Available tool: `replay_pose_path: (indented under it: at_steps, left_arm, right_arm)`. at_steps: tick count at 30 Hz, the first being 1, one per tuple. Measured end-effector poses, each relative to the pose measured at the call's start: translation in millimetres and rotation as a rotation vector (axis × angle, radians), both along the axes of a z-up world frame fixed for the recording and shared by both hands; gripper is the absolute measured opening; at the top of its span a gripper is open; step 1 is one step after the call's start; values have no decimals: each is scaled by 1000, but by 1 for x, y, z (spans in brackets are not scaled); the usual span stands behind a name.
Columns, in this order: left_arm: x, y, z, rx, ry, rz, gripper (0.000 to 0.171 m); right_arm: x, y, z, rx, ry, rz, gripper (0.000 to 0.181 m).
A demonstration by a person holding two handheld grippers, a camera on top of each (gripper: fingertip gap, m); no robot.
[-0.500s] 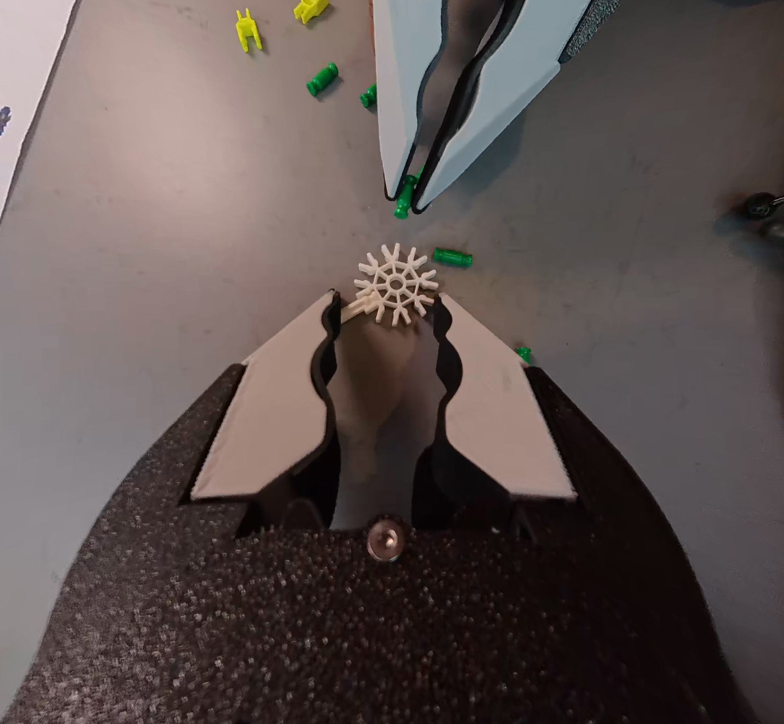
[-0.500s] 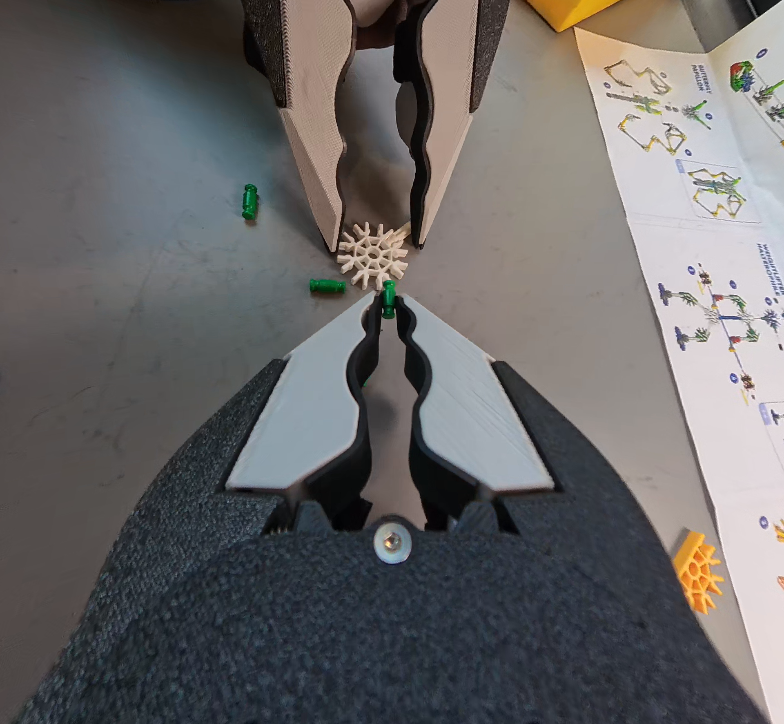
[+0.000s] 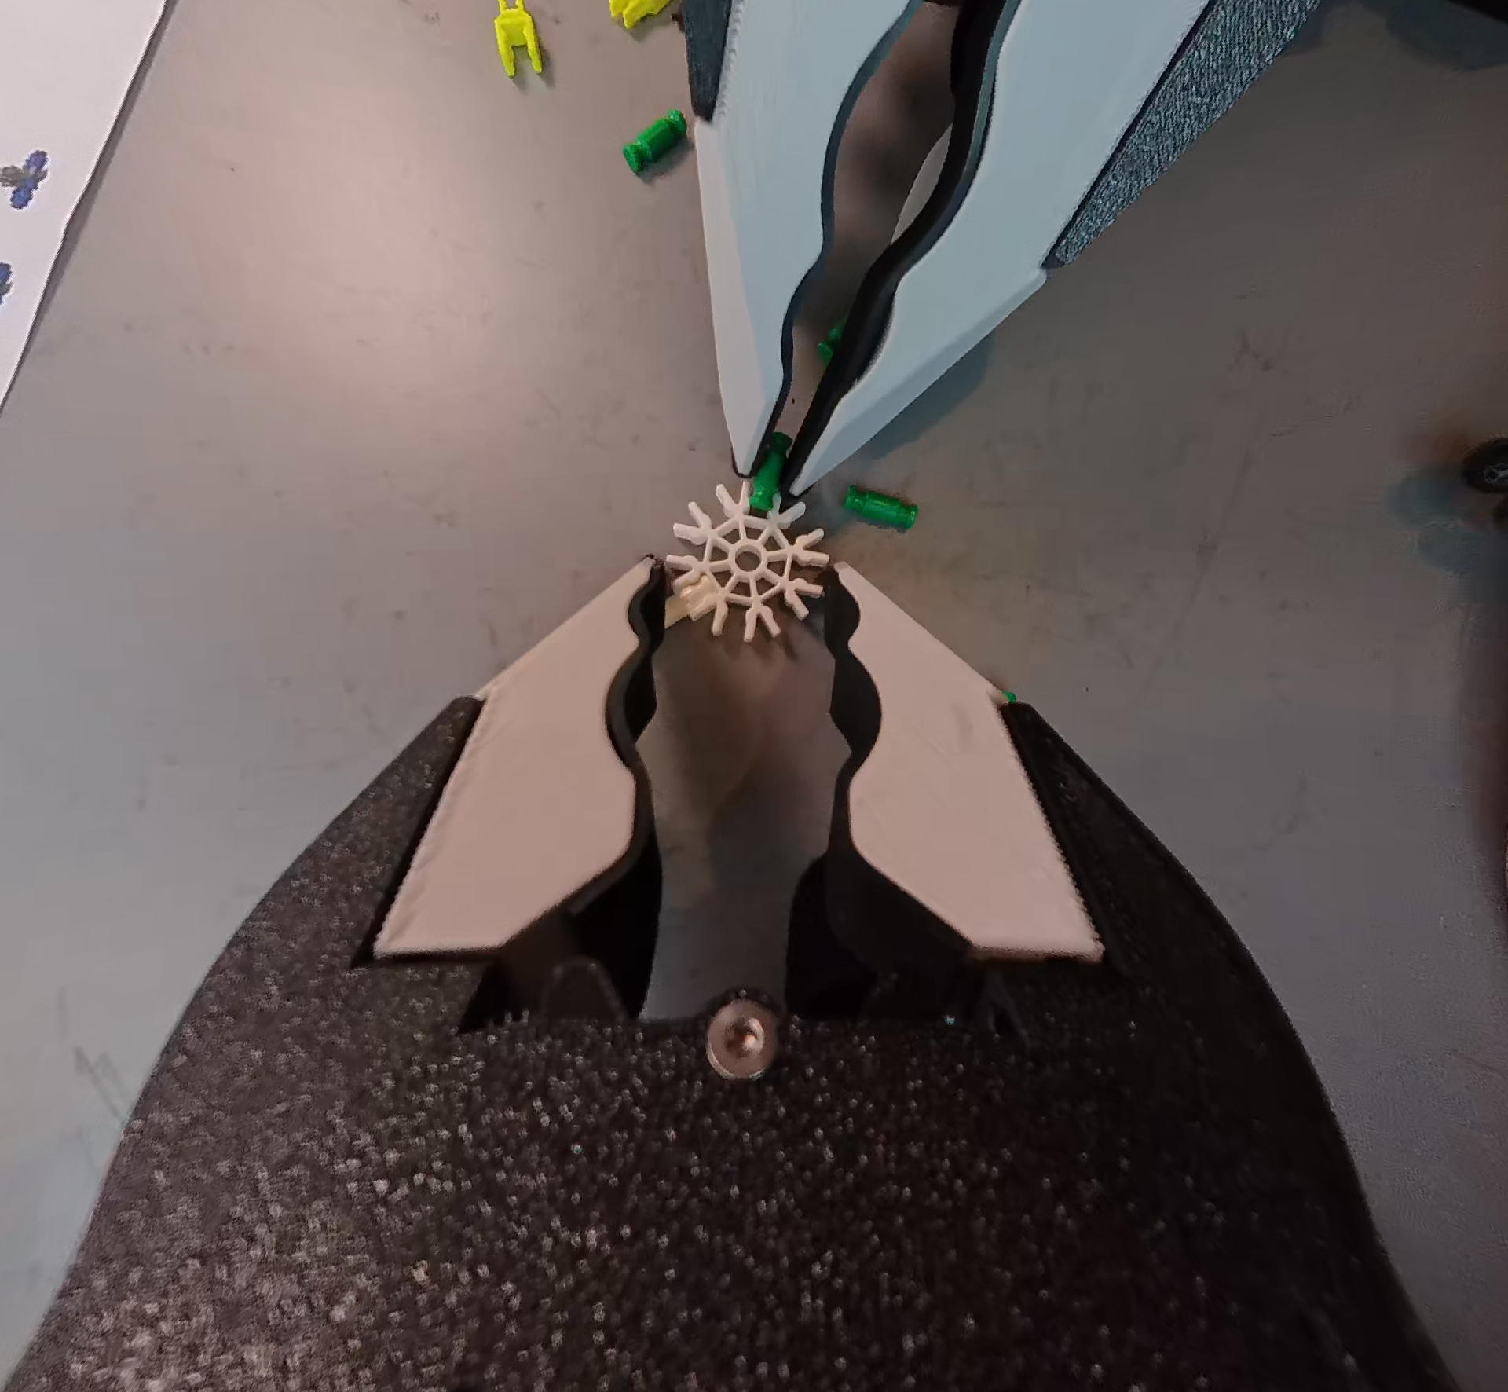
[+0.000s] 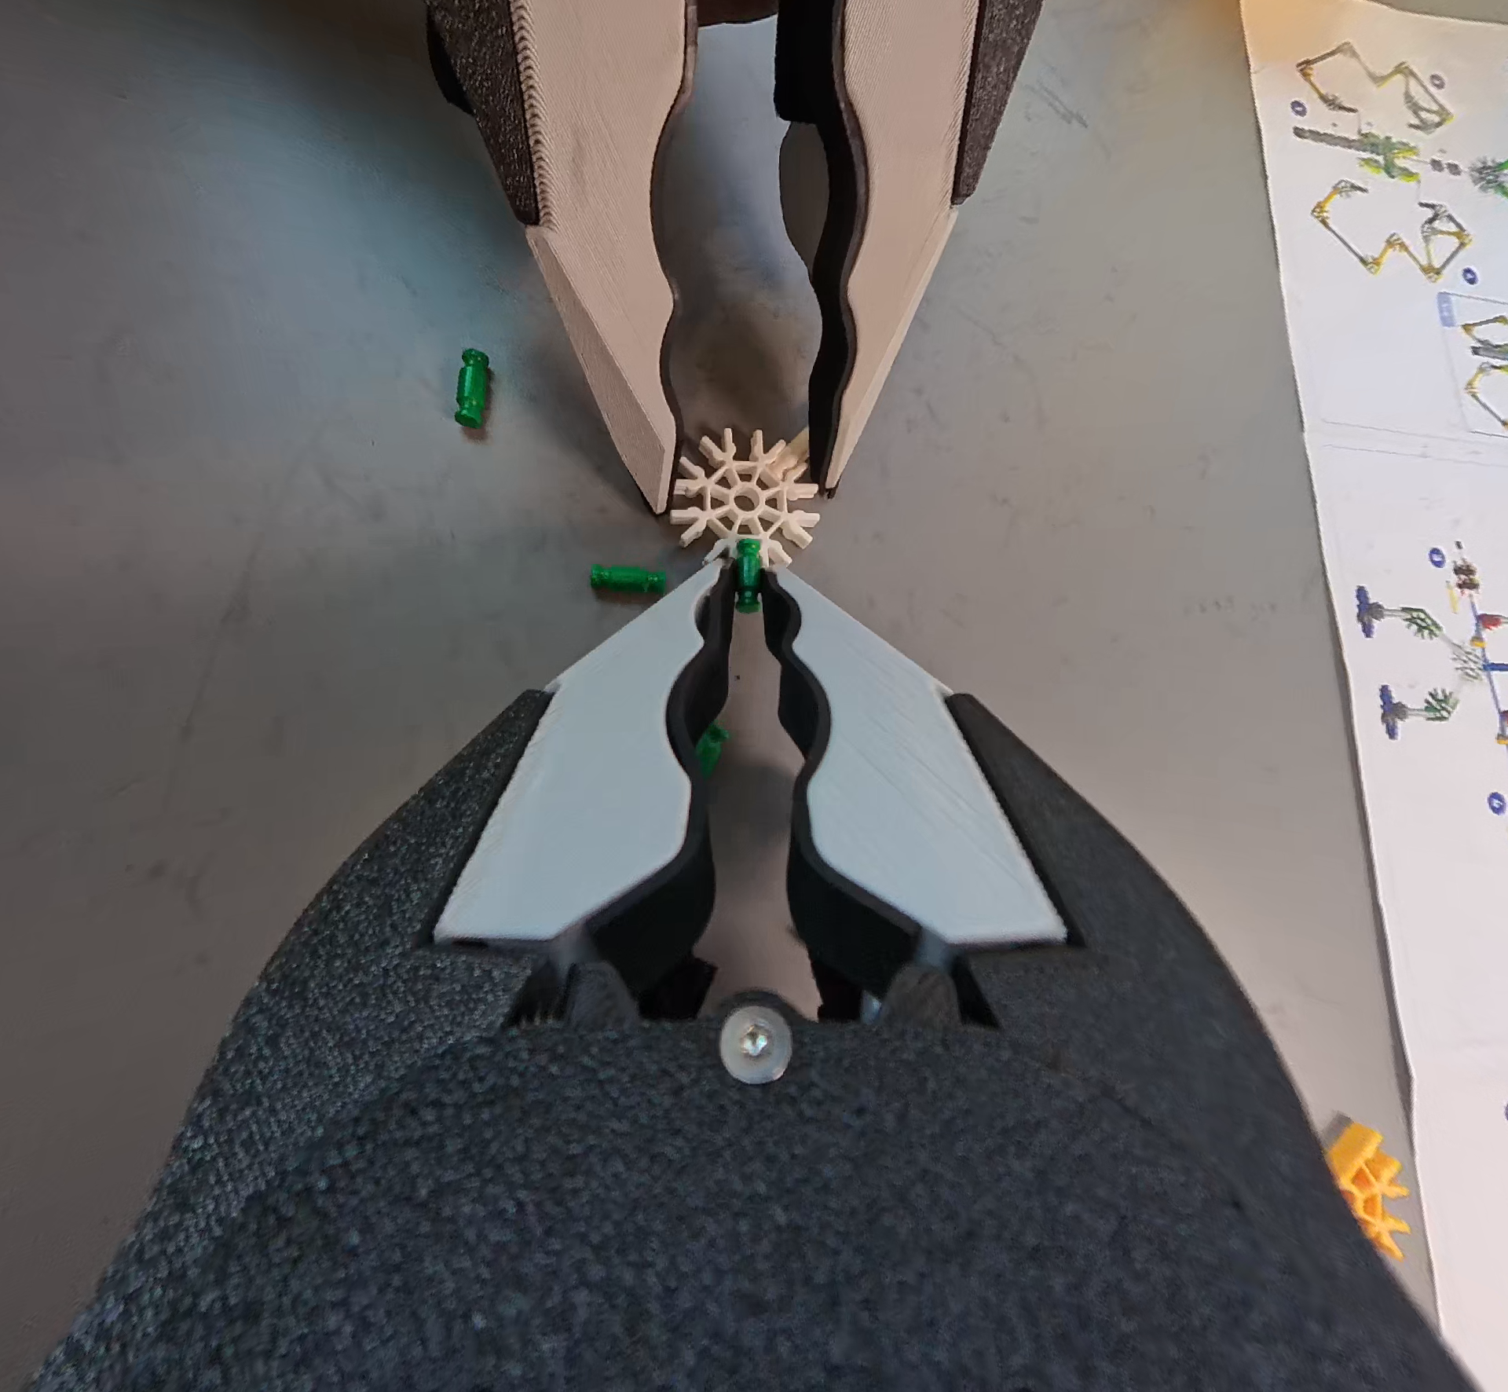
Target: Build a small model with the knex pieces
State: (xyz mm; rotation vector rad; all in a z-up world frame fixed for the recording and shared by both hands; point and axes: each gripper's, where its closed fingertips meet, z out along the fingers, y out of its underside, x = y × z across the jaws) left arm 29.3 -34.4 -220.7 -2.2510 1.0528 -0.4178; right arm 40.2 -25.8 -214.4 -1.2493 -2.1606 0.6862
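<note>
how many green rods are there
5 green rods: one in the right gripper at the white connector, one beside that, one under the right gripper, one near the yellow clips, one beside the left gripper. More may be hidden.

White snowflake connector [image 3: 744, 561], green rods [image 4: 747, 576] (yellow pieces [image 3: 517, 39] farther off).

Even overhead lighting; sharp centres, wide-angle distortion at edges.
Soft shadows fell on the counter [image 3: 326, 455] beneath each hand-held gripper; the lower corners were slightly blurred.
</note>
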Motion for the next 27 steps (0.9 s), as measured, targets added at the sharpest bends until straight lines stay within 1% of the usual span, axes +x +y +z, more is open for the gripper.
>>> replay_pose_path:
  at_steps: [8,12,18,21,23,27]
  left_arm:
    - [0,0,0,2,-7,-4,39]
    - [0,0,0,0,-9,-7,39]
    - [1,-1,12,11,-50,-13,39]
    - [-4,-1,7,4,-23,-8,39]
    - [-2,-3,5,-14,-34,-16,35]
    - [-1,-3,5,-21,-42,-16,34]
  right_arm:
    - [-1,0,-2,-29,-19,-8,8]
    - [-1,0,2,-55,-1,-12,9]
    - [-1,1,7,-83,14,-21,5]
    - [-1,1,4,-81,1,-19,4]
    - [-1,0,4,-84,-6,-18,2]
    - [-2,-2,3,-94,-12,-14,1]
